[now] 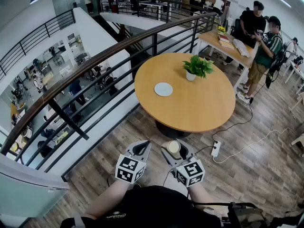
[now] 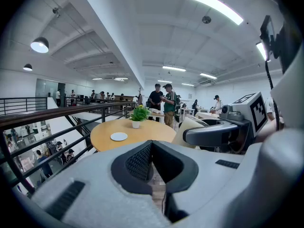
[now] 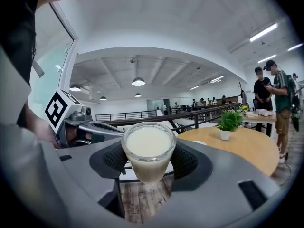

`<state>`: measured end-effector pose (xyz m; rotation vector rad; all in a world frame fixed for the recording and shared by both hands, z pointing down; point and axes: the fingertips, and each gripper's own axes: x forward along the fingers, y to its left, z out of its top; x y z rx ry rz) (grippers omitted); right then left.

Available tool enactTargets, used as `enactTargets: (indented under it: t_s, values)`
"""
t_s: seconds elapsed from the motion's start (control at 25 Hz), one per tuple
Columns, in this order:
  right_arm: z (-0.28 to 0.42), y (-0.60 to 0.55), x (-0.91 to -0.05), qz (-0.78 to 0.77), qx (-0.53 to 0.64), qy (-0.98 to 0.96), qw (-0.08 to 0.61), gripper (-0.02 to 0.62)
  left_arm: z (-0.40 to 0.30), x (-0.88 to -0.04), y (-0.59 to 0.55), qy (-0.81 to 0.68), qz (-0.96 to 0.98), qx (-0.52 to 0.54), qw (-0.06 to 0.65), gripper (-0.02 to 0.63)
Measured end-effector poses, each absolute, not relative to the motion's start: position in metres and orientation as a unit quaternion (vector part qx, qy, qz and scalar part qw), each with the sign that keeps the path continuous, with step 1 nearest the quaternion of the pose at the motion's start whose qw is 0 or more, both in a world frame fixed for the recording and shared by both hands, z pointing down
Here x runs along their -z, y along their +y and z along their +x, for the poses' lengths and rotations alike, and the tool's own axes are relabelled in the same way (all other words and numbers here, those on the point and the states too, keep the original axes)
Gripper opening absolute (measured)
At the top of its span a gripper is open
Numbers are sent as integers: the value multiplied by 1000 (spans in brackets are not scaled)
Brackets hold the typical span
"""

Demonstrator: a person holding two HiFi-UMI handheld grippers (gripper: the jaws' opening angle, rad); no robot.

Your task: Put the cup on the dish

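Status: right hand-held gripper [image 3: 148,161] has its jaws set wide, pads pressed on both sides of the cup [image 3: 148,151]. Cup is clear glass, upright, w/ a milky-white fill near the rim. It's gripped around the lower body and the rim sits above the pads.

Left hand-held gripper [image 2: 152,161]: jaws together, pad tips meeting, nothing between them. Held just beside the right one, on the person's left, at approx the same height.

Head view: both are close in front of the person, over the wood floor [image 1: 266,165], short of the bench [image 1: 199,106]. Cup is in the air, touching neither bench nor dish.

Dish [image 1: 163,89] is small, round and white, flat on the left part of the round wooden bench, nothing on it. Well apart from the cup. Potted plant [image 1: 197,66] is on the bench's far side, right of the dish, not touching it.

Surroundings: curved railing [image 1: 95,61] runs along the left of the bench w/ a lower level visible beyond it. White power strip [image 1: 215,148] w/ cable lies on the floor near the bench base. Two people [image 1: 259,34] stand beyond the bench, next to a second bench [image 1: 228,46] carrying books/papers.
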<state>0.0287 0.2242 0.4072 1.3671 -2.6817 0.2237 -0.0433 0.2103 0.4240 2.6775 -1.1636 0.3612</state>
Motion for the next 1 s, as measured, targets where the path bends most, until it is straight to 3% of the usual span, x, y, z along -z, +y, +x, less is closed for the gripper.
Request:
enactTargets:
  t_s: [0.6, 1.0]
  values:
    - [61, 225, -411, 434, -80, -896, 44, 259, -6, -430, 206, -398, 903, -125, 99, -5]
    - [126, 235, -422, 426, -95, -899, 37, 259, 61, -436, 210, -398, 902, -127, 112, -5]
